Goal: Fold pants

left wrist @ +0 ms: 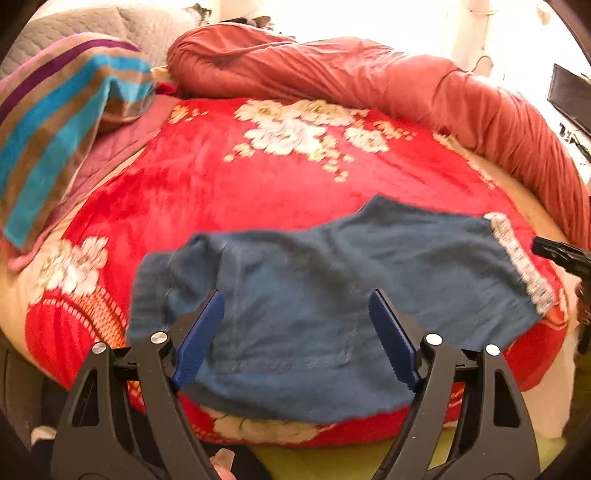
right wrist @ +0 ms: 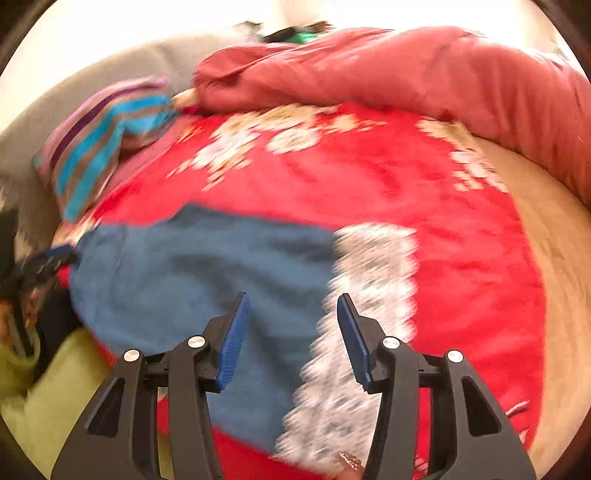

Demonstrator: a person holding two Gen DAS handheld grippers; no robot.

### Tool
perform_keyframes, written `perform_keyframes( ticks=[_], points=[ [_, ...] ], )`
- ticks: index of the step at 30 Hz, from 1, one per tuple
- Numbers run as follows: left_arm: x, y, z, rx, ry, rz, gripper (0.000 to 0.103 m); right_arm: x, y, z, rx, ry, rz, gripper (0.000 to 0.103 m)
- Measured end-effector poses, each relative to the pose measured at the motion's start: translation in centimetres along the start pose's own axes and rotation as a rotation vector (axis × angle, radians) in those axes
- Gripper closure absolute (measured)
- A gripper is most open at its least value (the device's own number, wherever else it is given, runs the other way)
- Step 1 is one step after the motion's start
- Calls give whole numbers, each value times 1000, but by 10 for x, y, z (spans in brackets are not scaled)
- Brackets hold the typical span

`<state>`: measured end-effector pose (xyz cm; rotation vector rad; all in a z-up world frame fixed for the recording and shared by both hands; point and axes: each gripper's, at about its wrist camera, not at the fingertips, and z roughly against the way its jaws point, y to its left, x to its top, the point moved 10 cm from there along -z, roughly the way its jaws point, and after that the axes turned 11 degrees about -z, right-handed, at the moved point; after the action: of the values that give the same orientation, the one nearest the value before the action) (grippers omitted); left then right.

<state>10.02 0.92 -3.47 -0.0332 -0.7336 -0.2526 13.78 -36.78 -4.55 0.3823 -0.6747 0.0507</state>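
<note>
The blue pants lie flat on a red floral blanket, near its front edge. Their grey-white patterned waistband is at the right end, and a leg end is bunched at the left. My left gripper hovers open over the middle of the pants, with nothing between its blue pads. In the blurred right wrist view, my right gripper stands open over the pants, beside the waistband, gripping nothing.
A rolled salmon duvet runs along the back and right of the bed. A striped cloth covers a pillow at the back left, below a grey headboard. Green fabric lies below the blanket's front edge.
</note>
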Motion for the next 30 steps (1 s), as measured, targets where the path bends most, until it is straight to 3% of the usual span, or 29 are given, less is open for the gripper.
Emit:
perform_keyframes(
  ticks=[3,9,19,21,23,24,26,27,28,30],
  points=[
    [16,-7,-7,-3,6,-21,30,22,-19,-10,-30,-15,-9,55],
    [53,-21,-40,-54,30,-31,30,35,-58,-55,-50,54,-96,55],
    [76,-46,-123,-84,132,-56,30,26,-65,-96,59,138,-167,55],
    [73,-49,-139,-122,154,-32,30,25,-61,-96,78,138,-153,58],
    [67,-53,-153,-154,182,5,30,25,-56,-95,102,134,-131,70],
    [63,-55,-157,-158,193,13,34,26,-53,-94,120,131,-127,75],
    [59,-64,-161,-136,199,-29,69,29,-49,-88,144,108,-128,82],
    [61,-71,-158,-140,188,-56,79,34,-46,-80,158,83,-120,83],
    [64,-77,-153,-147,170,-72,96,40,-43,-71,165,48,-106,84],
    [76,-84,-142,-95,122,-138,96,52,-42,-57,148,-12,-83,84]
  ],
)
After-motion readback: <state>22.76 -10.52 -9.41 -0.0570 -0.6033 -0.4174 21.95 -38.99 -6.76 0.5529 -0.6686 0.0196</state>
